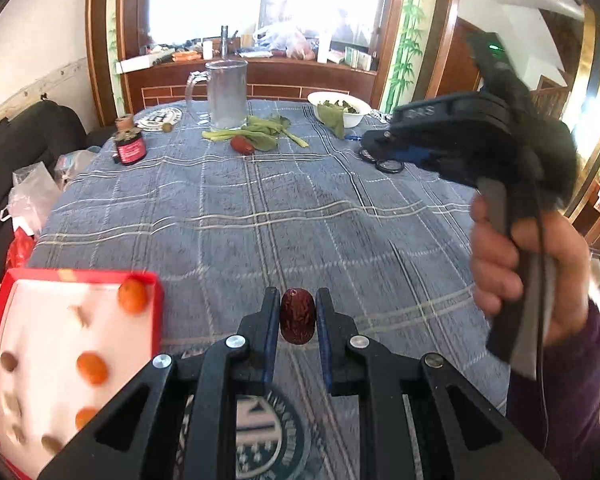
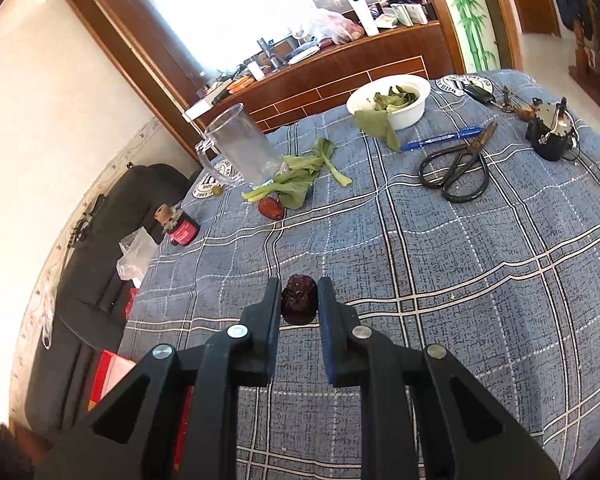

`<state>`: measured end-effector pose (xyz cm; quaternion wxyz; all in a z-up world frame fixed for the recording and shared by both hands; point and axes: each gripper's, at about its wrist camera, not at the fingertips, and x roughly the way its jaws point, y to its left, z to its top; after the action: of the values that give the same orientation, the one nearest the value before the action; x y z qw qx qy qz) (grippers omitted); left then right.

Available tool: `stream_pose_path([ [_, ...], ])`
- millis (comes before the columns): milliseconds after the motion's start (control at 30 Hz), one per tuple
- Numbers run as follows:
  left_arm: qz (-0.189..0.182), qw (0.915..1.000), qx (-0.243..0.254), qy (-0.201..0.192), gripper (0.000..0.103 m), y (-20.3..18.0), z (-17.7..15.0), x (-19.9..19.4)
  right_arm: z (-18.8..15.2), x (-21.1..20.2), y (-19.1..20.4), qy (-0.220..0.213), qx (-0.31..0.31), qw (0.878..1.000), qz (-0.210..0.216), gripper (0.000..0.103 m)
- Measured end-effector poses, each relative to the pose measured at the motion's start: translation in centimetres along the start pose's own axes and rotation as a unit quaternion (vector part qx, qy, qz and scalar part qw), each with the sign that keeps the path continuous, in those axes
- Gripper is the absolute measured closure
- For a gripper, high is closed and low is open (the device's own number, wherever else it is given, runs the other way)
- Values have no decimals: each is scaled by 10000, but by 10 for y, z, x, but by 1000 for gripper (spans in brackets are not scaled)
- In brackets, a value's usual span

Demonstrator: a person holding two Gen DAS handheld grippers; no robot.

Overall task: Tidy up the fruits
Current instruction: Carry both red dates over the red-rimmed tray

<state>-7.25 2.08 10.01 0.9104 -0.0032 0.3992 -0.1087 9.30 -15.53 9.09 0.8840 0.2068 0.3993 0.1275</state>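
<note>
Your left gripper [image 1: 298,316] has its fingers [image 1: 269,312] clamped on a wrinkled red date [image 1: 297,321], which sits upright between the blue pads, held above the bench [image 1: 300,208] with its blue plaid cloth. Down to your left, at the bench's near edge, sits the red box [image 1: 80,280] with a white inside; several orange kumquats [image 1: 132,298] and a few brownish fruits [image 1: 9,361] lie in it, though that corner is blurred. Your right gripper [image 2: 300,300] likewise has its fingers [image 2: 327,300] closed on a dark shrivelled date [image 2: 299,299], pinched between the pads above the cloth. In the left wrist view your right hand [image 1: 532,264] shows wrapped around that gripper's handle, raised over the bench's right side. Farther off, another red date [image 2: 269,208] lies on the cloth, touching the tip of some green vegetable leaves [image 2: 300,178] spread just beside a clear glass mug [image 2: 238,146]. A white bowl [image 2: 404,114] with more leaves stands toward the far edge, one leaf draped over its rim. A blue pen [image 2: 440,139] lies between the bowl and a pair of black scissors [image 2: 458,168]. A small red-labelled jar [image 2: 182,230] with a cork stands near the bench's left edge.
</note>
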Motion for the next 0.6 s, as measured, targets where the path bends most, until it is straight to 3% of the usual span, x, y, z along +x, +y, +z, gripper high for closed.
stream_pose_path([
  [200, 57, 9999, -107, -112, 86, 16, -23, -17, -19, -4, 5, -26, -258, 9994, -231, 83],
  [367, -16, 9995, -301, 32, 86, 37, -41, -16, -64, -16, 4, 136, -410, 9985, -345, 83],
  [600, -112, 9987, -478, 119, 86, 58, -66, -20, -129, -29, 57, 536, -1381, 9884, -326, 83],
])
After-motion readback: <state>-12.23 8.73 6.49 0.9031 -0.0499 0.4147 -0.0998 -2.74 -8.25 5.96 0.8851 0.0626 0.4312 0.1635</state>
